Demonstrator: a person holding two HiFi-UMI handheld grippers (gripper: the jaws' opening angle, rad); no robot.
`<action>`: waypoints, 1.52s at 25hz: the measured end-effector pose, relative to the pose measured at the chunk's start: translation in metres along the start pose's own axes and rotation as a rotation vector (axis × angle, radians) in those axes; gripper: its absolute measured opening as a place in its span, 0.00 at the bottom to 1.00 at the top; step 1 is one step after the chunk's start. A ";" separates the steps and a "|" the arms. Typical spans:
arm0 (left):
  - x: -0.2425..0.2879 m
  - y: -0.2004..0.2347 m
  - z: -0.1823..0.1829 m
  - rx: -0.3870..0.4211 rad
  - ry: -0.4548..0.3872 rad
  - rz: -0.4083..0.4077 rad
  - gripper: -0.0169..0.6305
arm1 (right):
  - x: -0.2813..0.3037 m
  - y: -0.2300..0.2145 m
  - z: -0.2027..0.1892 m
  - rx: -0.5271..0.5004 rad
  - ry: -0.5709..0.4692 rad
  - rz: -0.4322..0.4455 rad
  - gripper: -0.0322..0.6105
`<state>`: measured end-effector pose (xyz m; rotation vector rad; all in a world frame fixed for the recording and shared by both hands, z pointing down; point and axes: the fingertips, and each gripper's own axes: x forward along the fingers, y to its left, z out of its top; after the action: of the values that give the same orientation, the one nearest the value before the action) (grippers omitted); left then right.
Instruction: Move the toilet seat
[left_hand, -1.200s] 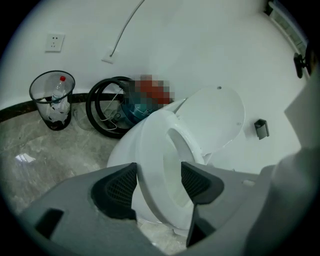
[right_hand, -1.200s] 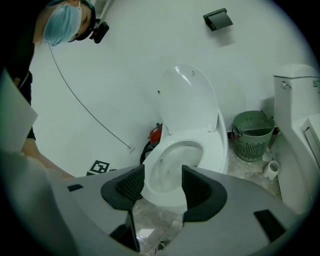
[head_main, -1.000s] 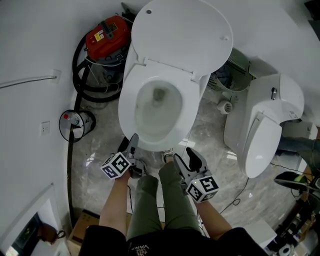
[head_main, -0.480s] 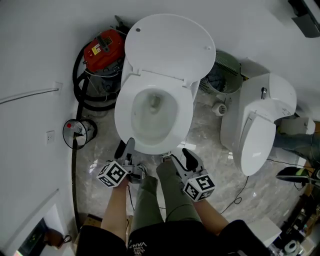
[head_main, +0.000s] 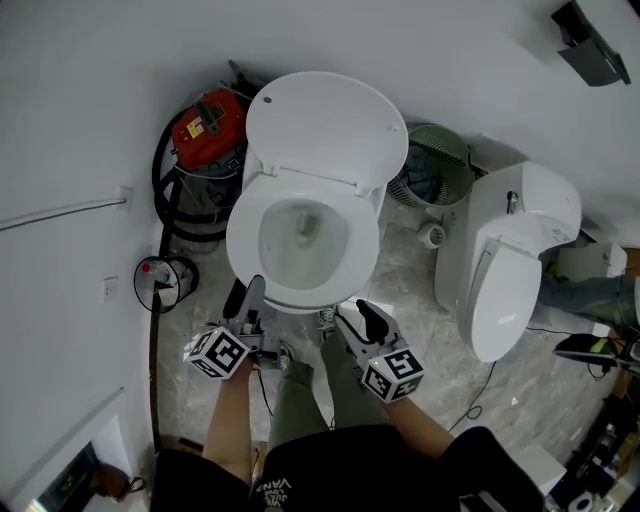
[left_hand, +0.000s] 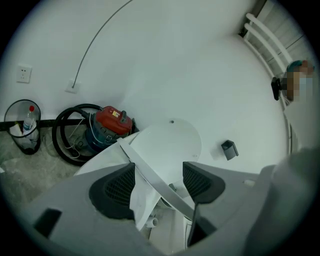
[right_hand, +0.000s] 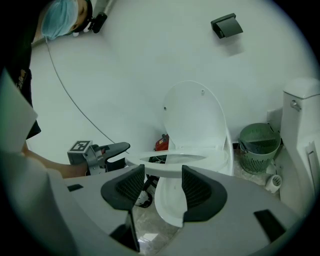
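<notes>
**A:** Where's the toilet seat (head_main: 363, 250) rn?

**B:** We see it down flat on the bowl (right_hand: 167, 197). The lid (head_main: 325, 125) is up, leaning back twd the white wall.

**A:** And the left gripper (head_main: 245, 291)?

**B:** It's at the front-left of the rim, just beside it. Its jaws are wide apart. In its own view the seat's edge runs diagonally across the gap, w/ the lid behind. We can't tell if either pad touches the seat.

**A:** The right gripper (head_main: 357, 311)?

**B:** Same, jaws spread wide w/ nothing gripped. It sits at the front-right of the bowl, close to it. Its view looks along the seat's top from low down, and the front of the bowl shows thru the gap. The other gripper shows on the left side of that view.

**A:** What else do we have around?

**B:** There's a red vacuum (head_main: 208, 118) w/ a black hose (head_main: 160, 190) to the left of the toilet, and a wire basket (head_main: 163, 280) w/ a bottle in it nearer us. To the right there's a green bin (head_main: 425, 165), a paper roll (head_main: 432, 236) on the marble floor (head_main: 400, 290), and a second toilet (head_main: 510, 260) w/ its lid shut.
</notes>
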<state>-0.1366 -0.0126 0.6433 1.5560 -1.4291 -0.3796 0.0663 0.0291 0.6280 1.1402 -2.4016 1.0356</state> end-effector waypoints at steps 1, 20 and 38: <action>0.002 -0.005 0.004 0.000 -0.006 0.000 0.49 | 0.001 0.000 0.006 -0.001 -0.002 0.009 0.39; 0.057 -0.083 0.066 0.176 0.009 -0.124 0.49 | 0.021 -0.007 0.091 -0.072 -0.069 0.030 0.38; 0.099 -0.123 0.091 0.356 0.212 -0.252 0.53 | 0.045 0.001 0.170 -0.025 -0.245 -0.121 0.38</action>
<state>-0.1053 -0.1574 0.5366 2.0097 -1.1820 -0.1031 0.0443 -0.1172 0.5320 1.4587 -2.4809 0.8689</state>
